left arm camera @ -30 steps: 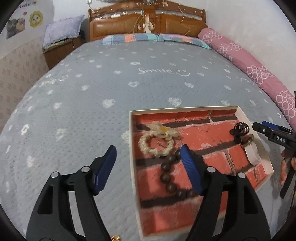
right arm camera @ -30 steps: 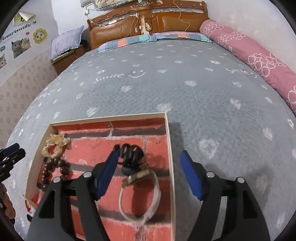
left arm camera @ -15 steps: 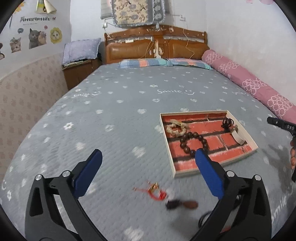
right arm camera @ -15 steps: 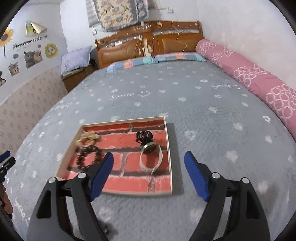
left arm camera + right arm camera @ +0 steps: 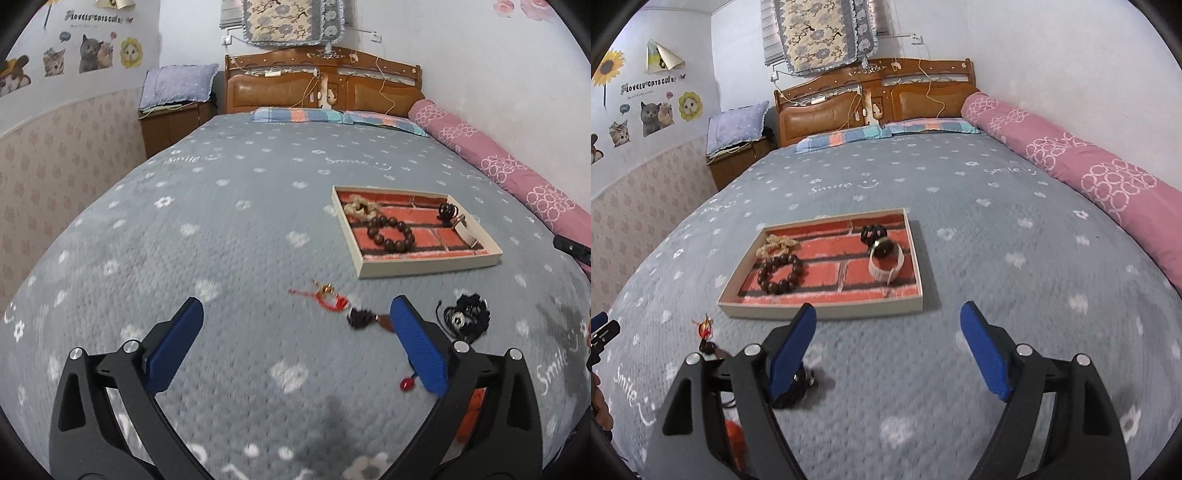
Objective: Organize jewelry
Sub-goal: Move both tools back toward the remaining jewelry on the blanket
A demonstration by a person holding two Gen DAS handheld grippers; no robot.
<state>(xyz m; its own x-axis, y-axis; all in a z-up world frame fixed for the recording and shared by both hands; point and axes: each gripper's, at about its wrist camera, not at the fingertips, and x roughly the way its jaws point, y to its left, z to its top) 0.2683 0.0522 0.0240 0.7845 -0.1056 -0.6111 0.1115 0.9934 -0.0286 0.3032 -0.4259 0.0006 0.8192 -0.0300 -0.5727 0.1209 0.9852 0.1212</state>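
A cream-rimmed tray [image 5: 424, 271] [image 5: 820, 308] with a red brick lining lies on the grey bedspread. In it are a dark wooden bead bracelet [image 5: 390, 235] [image 5: 780, 274], a pale woven flower bracelet [image 5: 360, 209] [image 5: 777, 244], a black coiled hair tie [image 5: 447, 212] [image 5: 873, 233] and a white band [image 5: 467, 232] [image 5: 886, 264]. Loose on the bed in front of the tray lie a red cord with a gold charm [image 5: 325, 295] [image 5: 703, 328], a dark tassel piece [image 5: 364, 317] and a black cord bundle [image 5: 467, 319] [image 5: 794, 387]. My left gripper [image 5: 296, 301] and right gripper [image 5: 888, 308] hang open and empty, short of the tray.
A small red bead [image 5: 407, 384] and an orange item [image 5: 471, 413] [image 5: 733, 432] lie partly hidden behind the fingers. A pink rolled quilt [image 5: 1108, 181] runs along the right side. Striped pillows [image 5: 332, 116] and a wooden headboard [image 5: 321, 88] stand at the far end.
Both grippers have drawn back from just over the tray, which now looks small and far. The left jaws have spread wider. The loose pieces in front of the tray have come into view.
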